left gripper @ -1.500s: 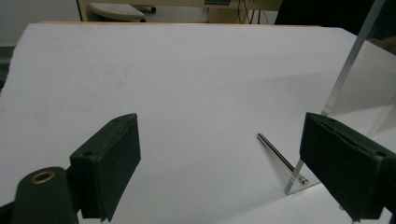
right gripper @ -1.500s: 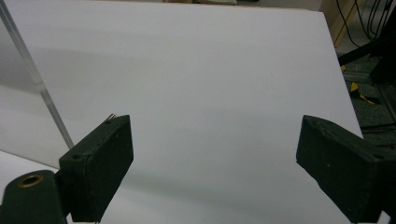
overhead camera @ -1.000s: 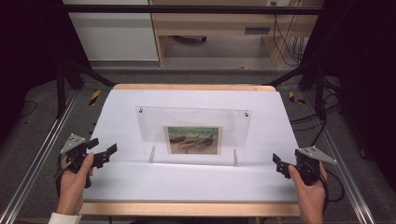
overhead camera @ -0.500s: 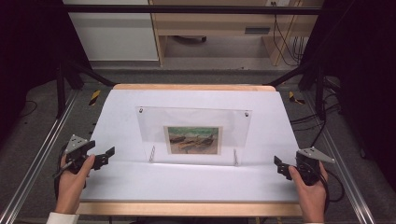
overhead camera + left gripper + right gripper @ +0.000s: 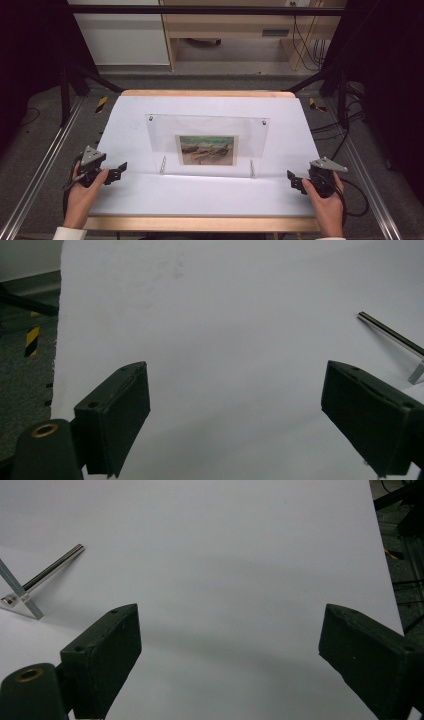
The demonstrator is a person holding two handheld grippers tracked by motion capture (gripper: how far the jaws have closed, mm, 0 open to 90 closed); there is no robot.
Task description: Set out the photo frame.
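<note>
Clear acrylic photo frame (image 5: pixel 207 142), upright, mid-table; boat picture inside

Picture frame (image 5: pixel 207 146) upright at table (image 5: pixel 150 200) centre, on two rear support pins. Left gripper (image 5: pixel 119 170) left of frame, near table's left edge, well apart from it. Right gripper (image 5: pixel 292 179) right of frame, near right edge, slightly nearer the front. Shelf unit (image 5: pixel 235 30) behind frame, beyond table.

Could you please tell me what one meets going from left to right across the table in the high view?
Left black two-jaw gripper with its grey plate → clear acrylic picture frame standing on metal pegs, holding a small painting print → right black two-jaw gripper with its grey plate, all over the white table sheet.
</note>
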